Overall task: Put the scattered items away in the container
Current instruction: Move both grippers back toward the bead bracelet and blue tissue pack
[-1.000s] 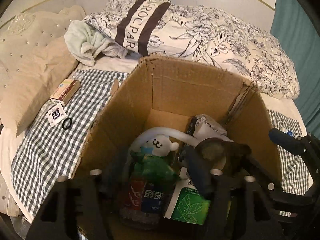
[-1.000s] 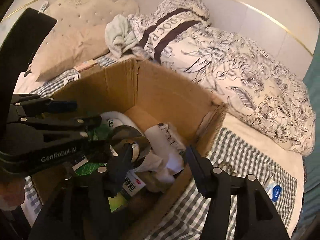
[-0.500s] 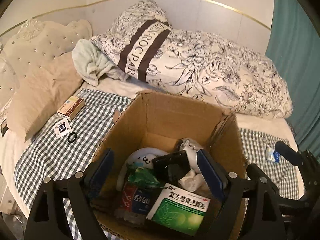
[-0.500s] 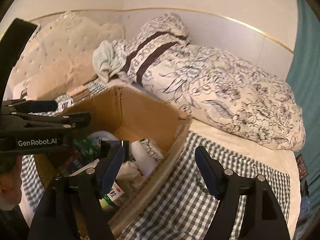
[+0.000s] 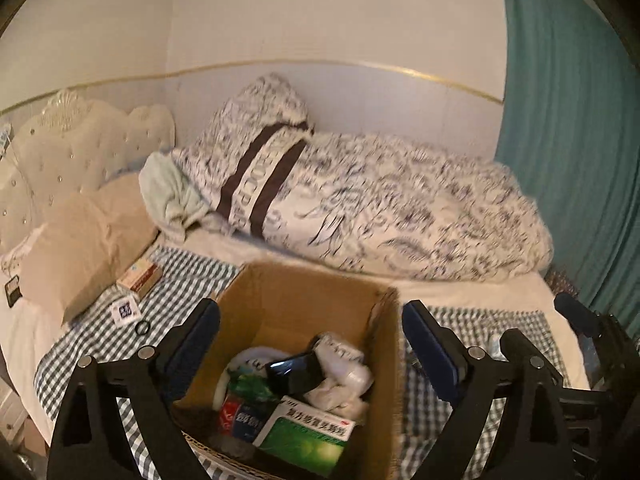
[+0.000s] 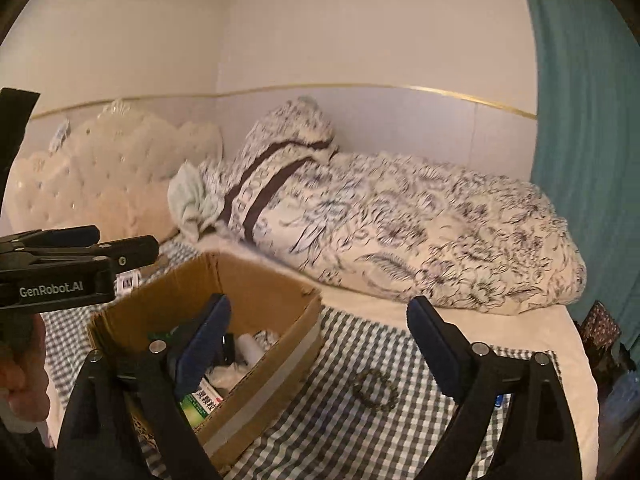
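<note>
Nearest the left wrist camera, the left gripper (image 5: 310,340) is spreading its jaws wide, with nothing pinched between the blue pads; the open cardboard box (image 5: 304,300) sits just below and beyond them. Inside the box lie a green medicine carton (image 5: 306,440), a red and blue bottle (image 5: 240,420), a dark glossy object (image 5: 294,370) and crumpled white wrapping (image 5: 340,376). The right gripper (image 6: 318,340) is likewise opening, empty, one finger over the box's rim and the other over the checked cloth (image 6: 360,344). A beaded bracelet (image 6: 374,392) lies on that cloth, right of the box. Left of the box rest a black ring (image 5: 143,327), a small white packet (image 5: 125,311) and a tan carton (image 5: 140,276). Beyond them, a floral quilt (image 5: 380,208) is piled against the wall.
</note>
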A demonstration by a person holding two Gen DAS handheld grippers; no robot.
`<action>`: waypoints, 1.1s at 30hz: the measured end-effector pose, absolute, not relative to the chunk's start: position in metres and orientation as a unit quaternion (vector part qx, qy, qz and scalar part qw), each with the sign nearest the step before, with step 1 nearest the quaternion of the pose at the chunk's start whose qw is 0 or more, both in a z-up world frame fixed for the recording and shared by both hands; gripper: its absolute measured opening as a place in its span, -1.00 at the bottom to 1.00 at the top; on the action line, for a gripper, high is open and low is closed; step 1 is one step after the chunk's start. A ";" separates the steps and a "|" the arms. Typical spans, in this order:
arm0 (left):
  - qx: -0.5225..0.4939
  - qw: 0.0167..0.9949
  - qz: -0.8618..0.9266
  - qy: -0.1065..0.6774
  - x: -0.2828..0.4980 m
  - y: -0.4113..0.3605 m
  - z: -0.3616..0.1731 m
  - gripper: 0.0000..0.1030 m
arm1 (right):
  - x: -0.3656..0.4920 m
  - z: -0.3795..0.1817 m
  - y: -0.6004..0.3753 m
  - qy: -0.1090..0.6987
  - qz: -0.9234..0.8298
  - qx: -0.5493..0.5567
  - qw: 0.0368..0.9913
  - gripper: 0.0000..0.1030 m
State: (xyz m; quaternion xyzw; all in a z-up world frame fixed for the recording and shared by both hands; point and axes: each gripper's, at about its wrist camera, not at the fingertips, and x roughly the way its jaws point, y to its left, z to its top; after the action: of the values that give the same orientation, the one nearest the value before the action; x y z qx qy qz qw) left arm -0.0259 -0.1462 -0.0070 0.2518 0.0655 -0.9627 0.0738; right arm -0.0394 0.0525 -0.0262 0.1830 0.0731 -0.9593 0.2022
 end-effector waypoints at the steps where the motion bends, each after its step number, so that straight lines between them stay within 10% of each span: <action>1: 0.246 0.072 -0.964 0.064 -0.024 -0.143 -0.004 0.92 | -0.037 -0.023 0.057 0.072 -0.961 0.177 0.201 0.78; 33: 0.219 -0.003 -0.975 0.021 -0.040 -0.027 -0.007 1.00 | -0.043 -0.025 0.188 0.061 -0.981 0.157 0.094 1.00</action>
State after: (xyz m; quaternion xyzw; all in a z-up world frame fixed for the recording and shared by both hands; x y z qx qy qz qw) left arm -0.0398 -0.0270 -0.0073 0.2193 0.0209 -0.9754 -0.0025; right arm -0.0435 0.1879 -0.0253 0.1567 0.0607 -0.9813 0.0936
